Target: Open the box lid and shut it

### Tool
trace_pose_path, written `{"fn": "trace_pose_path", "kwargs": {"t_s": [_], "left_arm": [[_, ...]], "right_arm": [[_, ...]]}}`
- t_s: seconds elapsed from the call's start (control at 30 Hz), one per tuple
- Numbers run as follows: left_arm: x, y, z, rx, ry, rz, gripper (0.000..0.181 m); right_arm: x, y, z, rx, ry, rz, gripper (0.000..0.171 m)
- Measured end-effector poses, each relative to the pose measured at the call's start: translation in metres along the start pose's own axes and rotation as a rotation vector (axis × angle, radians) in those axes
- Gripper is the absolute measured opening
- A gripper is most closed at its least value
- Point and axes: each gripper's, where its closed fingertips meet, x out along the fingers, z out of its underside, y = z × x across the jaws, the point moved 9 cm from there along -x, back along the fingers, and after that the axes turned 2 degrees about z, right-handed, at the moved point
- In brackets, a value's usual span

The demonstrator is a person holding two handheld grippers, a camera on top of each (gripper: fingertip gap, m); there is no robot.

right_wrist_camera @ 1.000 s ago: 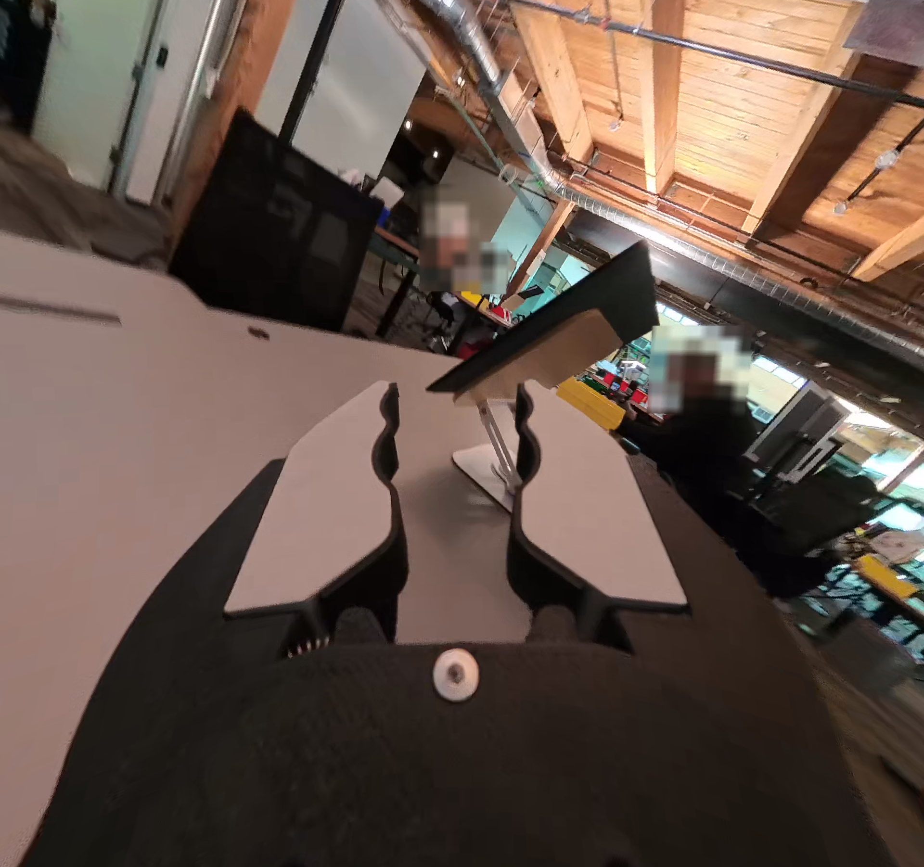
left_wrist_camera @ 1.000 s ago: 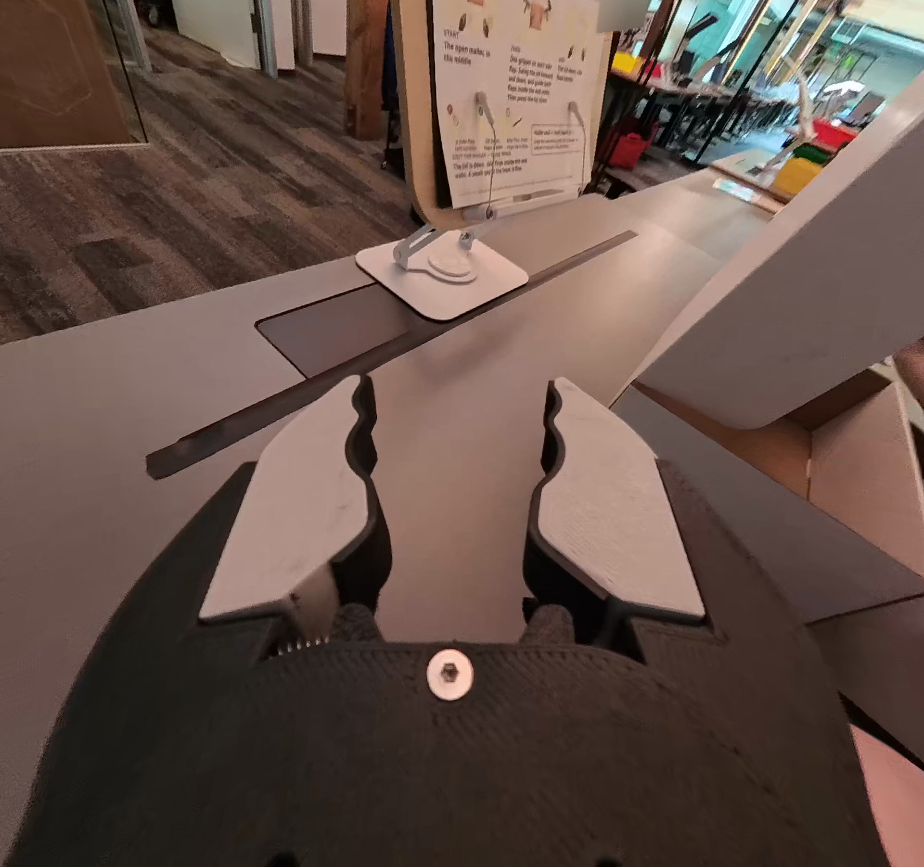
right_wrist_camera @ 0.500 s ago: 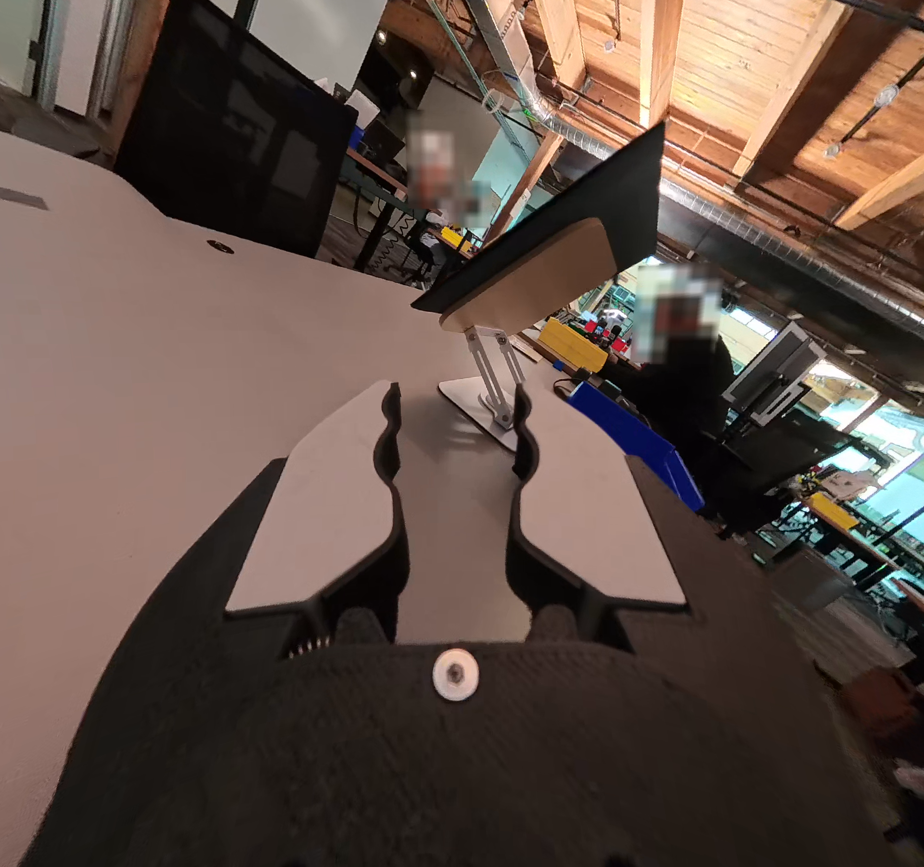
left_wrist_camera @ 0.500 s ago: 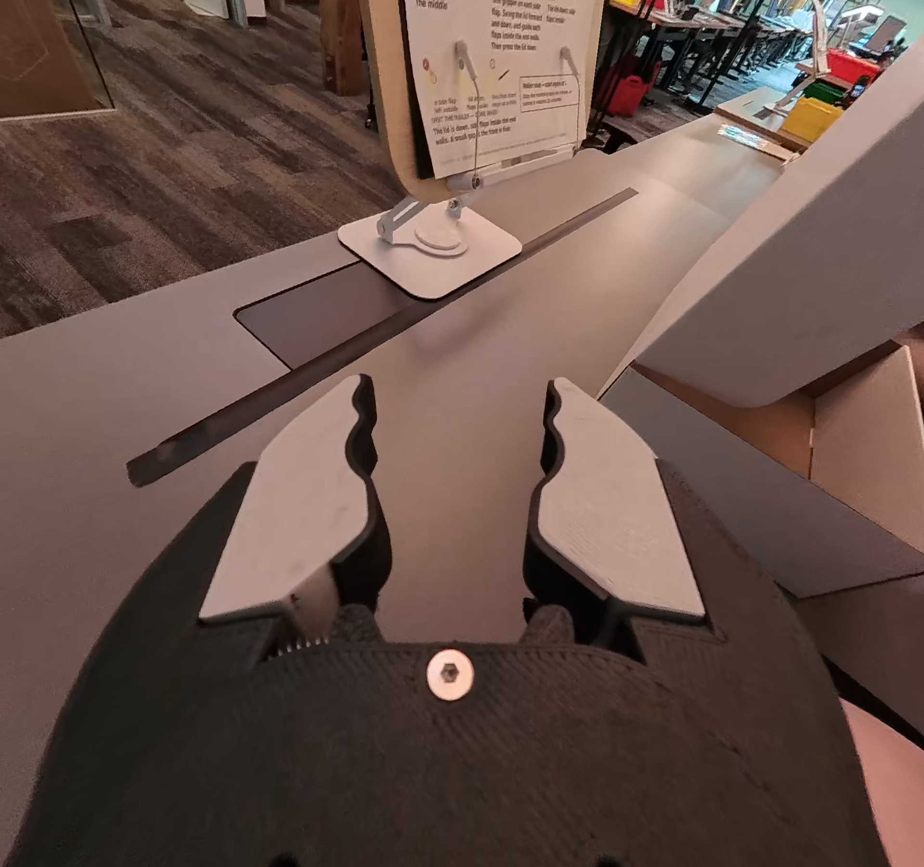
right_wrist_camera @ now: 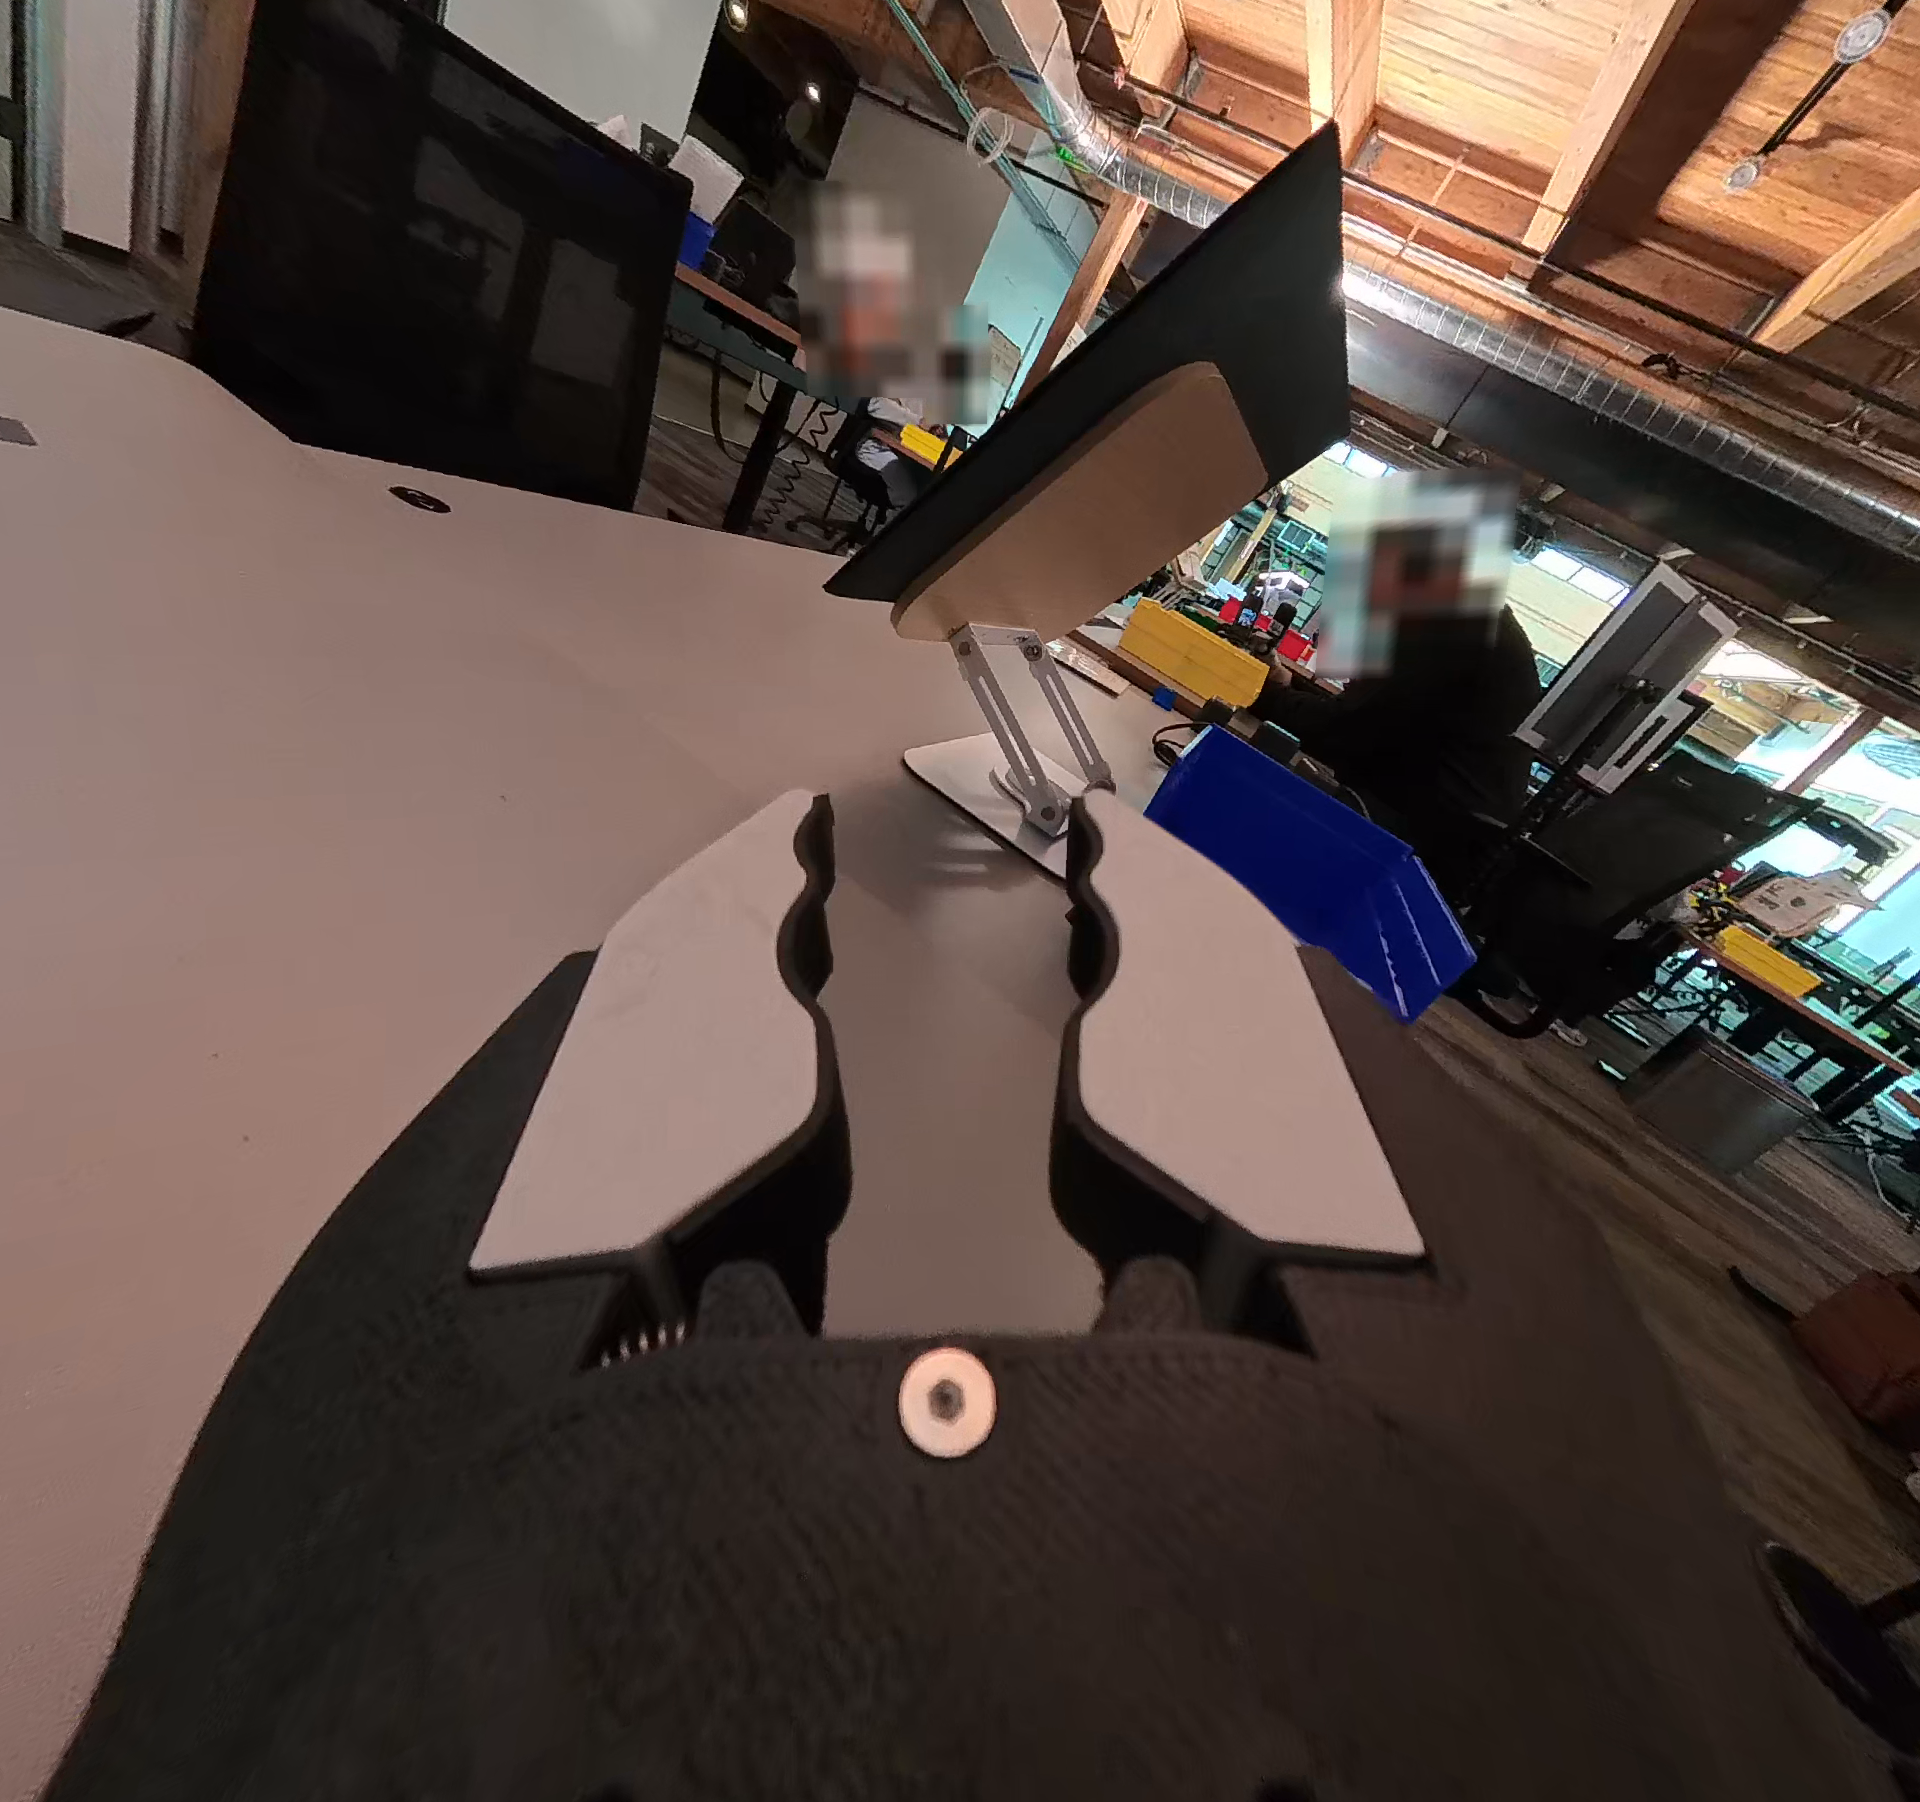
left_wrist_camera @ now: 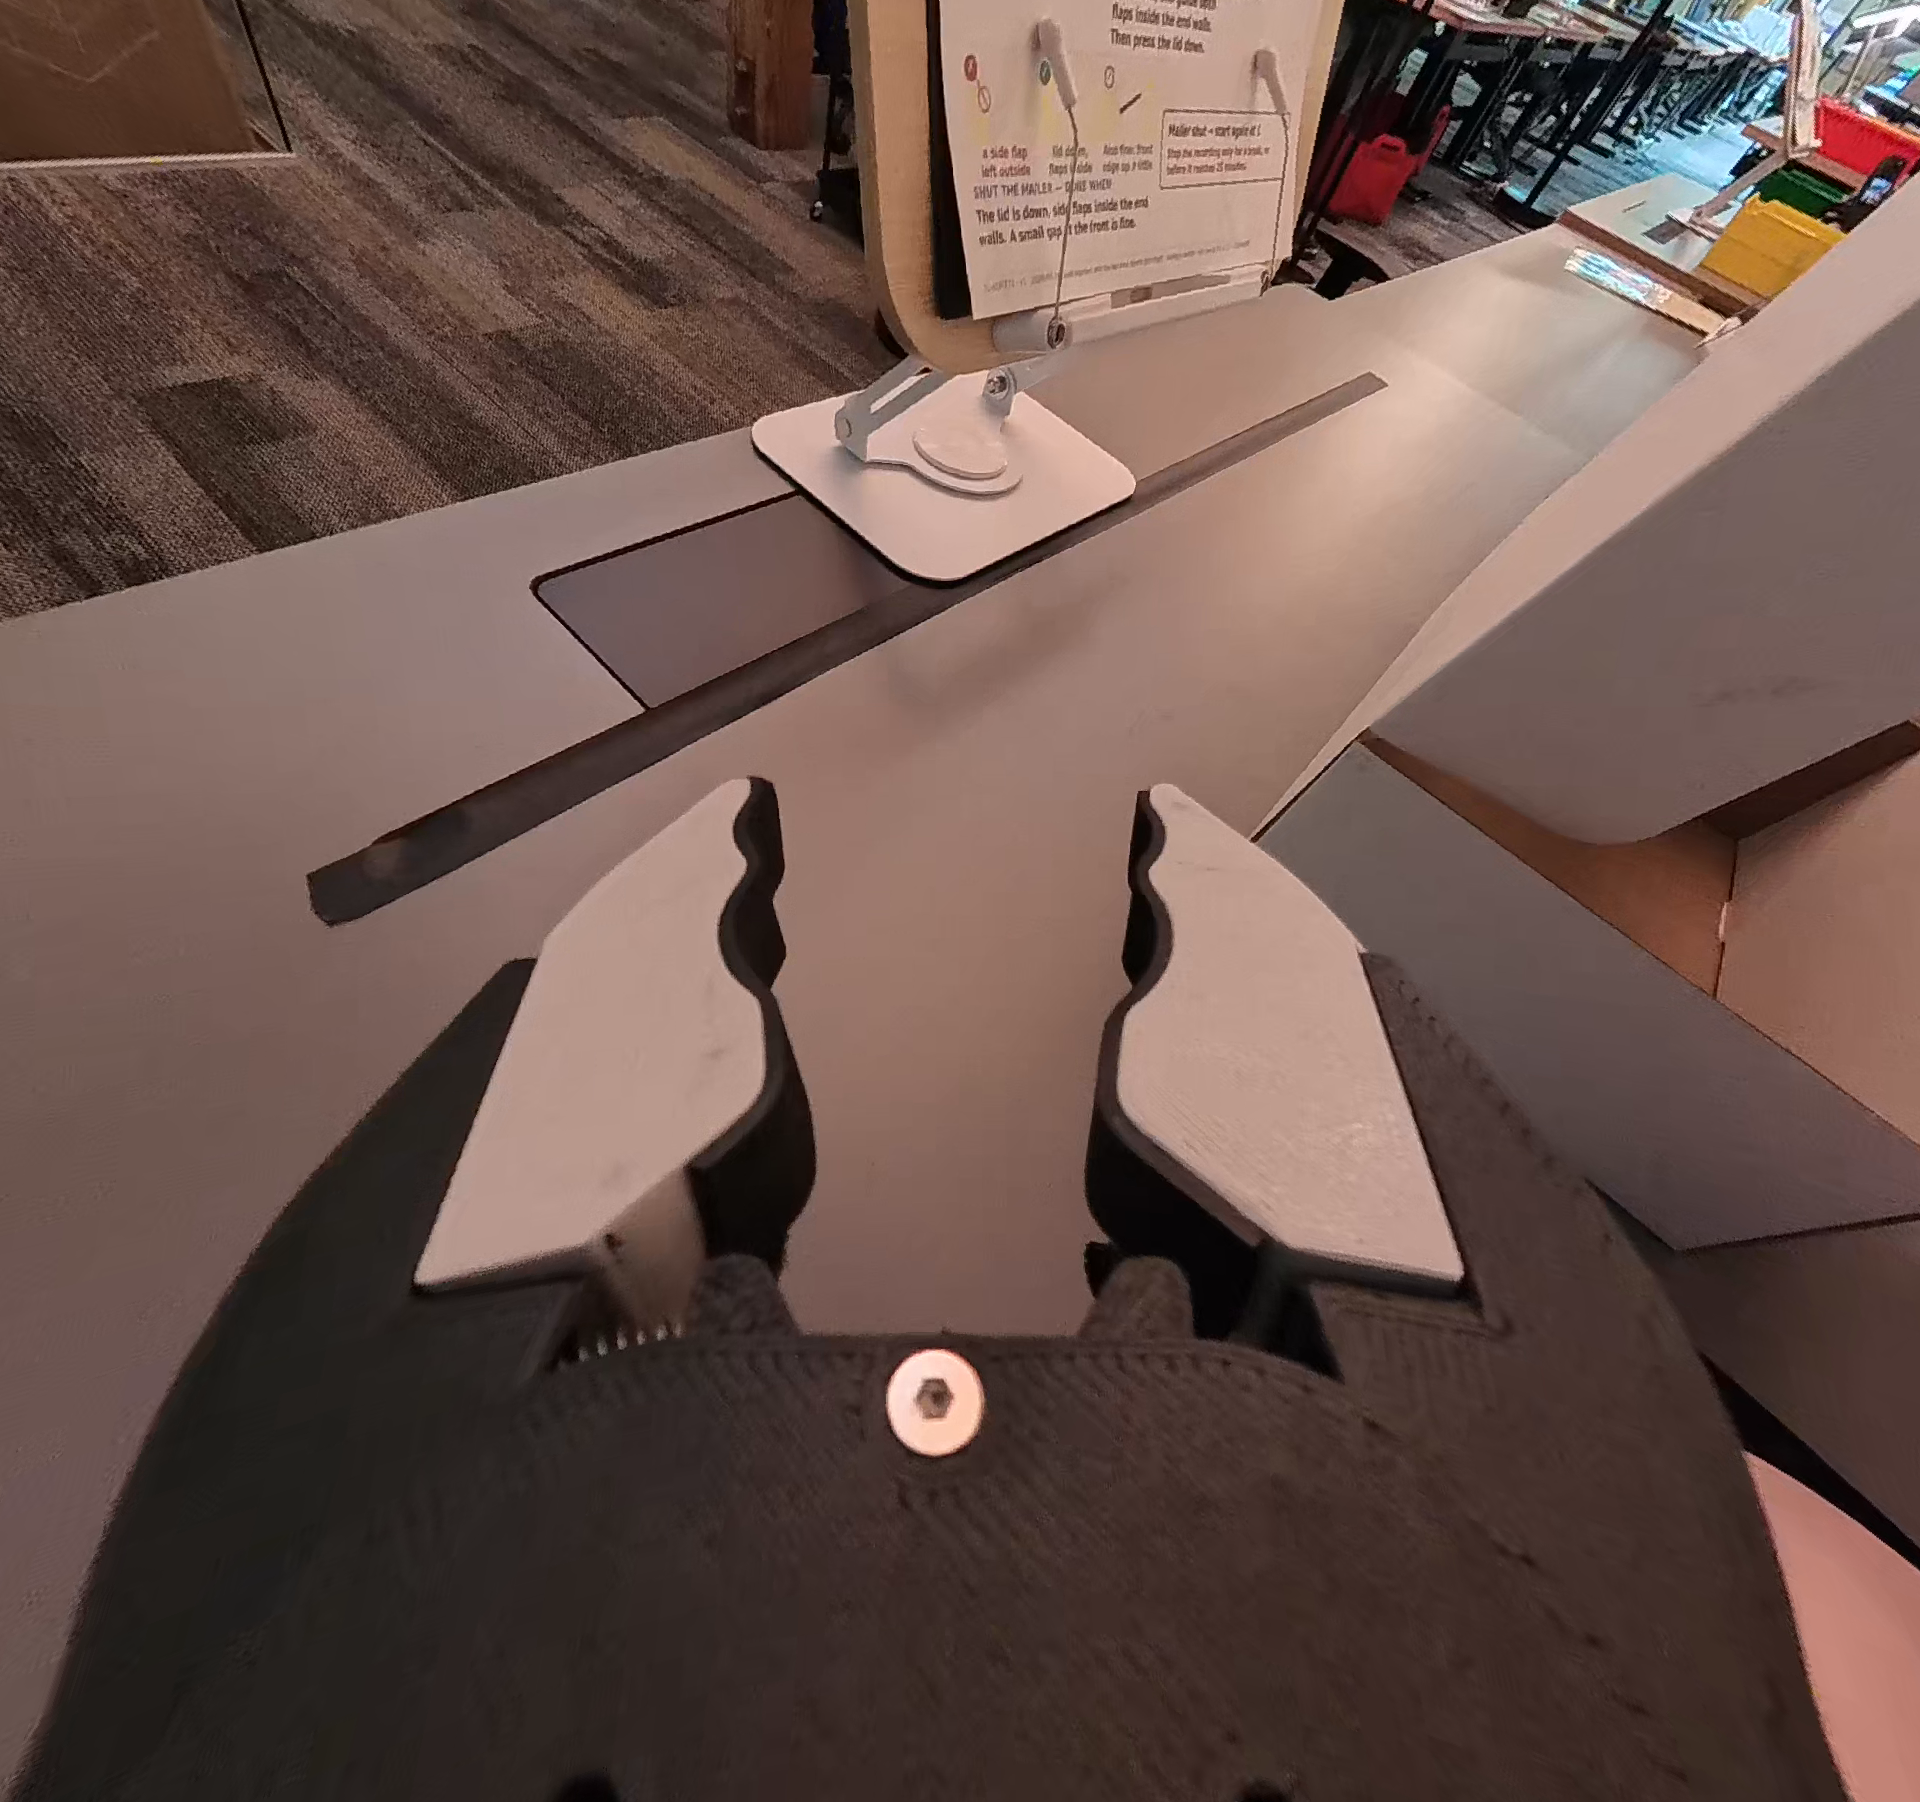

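The left gripper (left_wrist_camera: pixel 951 802) hovers spread and empty over the grey table (left_wrist_camera: pixel 260 713); the box (left_wrist_camera: pixel 1538 1056) sits at its three o'clock, lid (left_wrist_camera: pixel 1683 630) raised. The right gripper (right_wrist_camera: pixel 948 812) is likewise spread, empty, pointing toward a tilted stand (right_wrist_camera: pixel 1023 765) at twelve o'clock.

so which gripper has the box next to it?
The left gripper: the open box, lid raised, sits just right of its fingers. The right gripper sees only bare table.

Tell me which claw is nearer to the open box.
Left. The left claw sits just beside the open box, at its right; the right claw shows no box in its view.
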Motion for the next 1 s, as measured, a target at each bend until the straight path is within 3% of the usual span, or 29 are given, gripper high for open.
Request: {"fn": "trace_pose_path", "kwargs": {"t_s": [1.0], "left_arm": [[-0.0028,-0.0017,0.0056,-0.038,-0.060,0.017,0.063]], "right_arm": [[-0.0059,0.0072,0.0033,0.127,-0.013,0.018,0.040]]}}
